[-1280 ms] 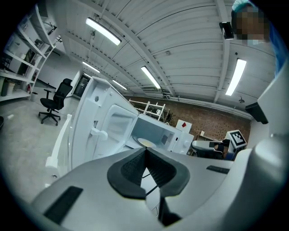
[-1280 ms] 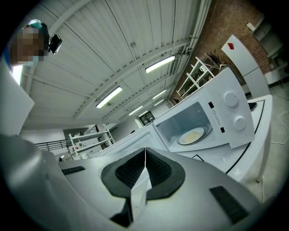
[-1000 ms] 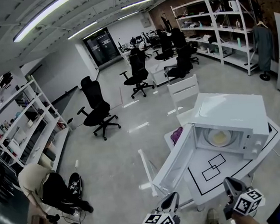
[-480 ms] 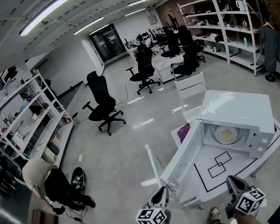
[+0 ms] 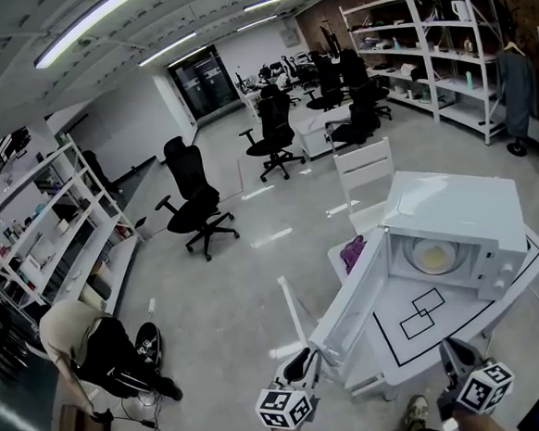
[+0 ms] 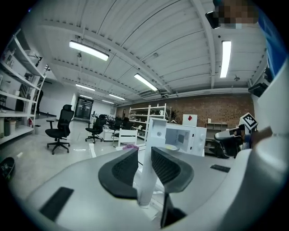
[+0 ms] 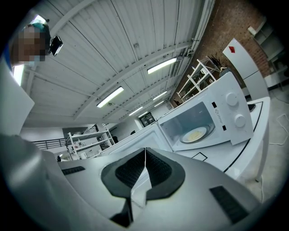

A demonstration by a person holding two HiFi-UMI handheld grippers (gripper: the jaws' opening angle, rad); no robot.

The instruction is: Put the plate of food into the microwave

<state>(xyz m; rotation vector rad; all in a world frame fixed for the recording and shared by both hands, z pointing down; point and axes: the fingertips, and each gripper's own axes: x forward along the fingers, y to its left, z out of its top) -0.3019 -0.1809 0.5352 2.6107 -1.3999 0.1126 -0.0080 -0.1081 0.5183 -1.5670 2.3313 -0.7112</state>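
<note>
A: Plate of food (image 5: 433,258), location?
B: Inside the microwave (image 5: 455,209), lying flat in the cavity. The door (image 5: 351,301) is swung wide open. The microwave sits on the white table (image 5: 445,322).
A: Left gripper (image 5: 302,358)?
B: Its jaws have just been opening. They are now parted and released, with the door's free edge standing between them.
A: Right gripper (image 5: 447,350)?
B: Clenched, jaws together with nothing between them, and facing the open cavity.

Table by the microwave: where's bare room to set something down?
Bare: the table strip with the marked squares, between the microwave, its open door and the near edge. Crowded: the plate sits in the cavity; a purple thing lies behind the door.
</note>
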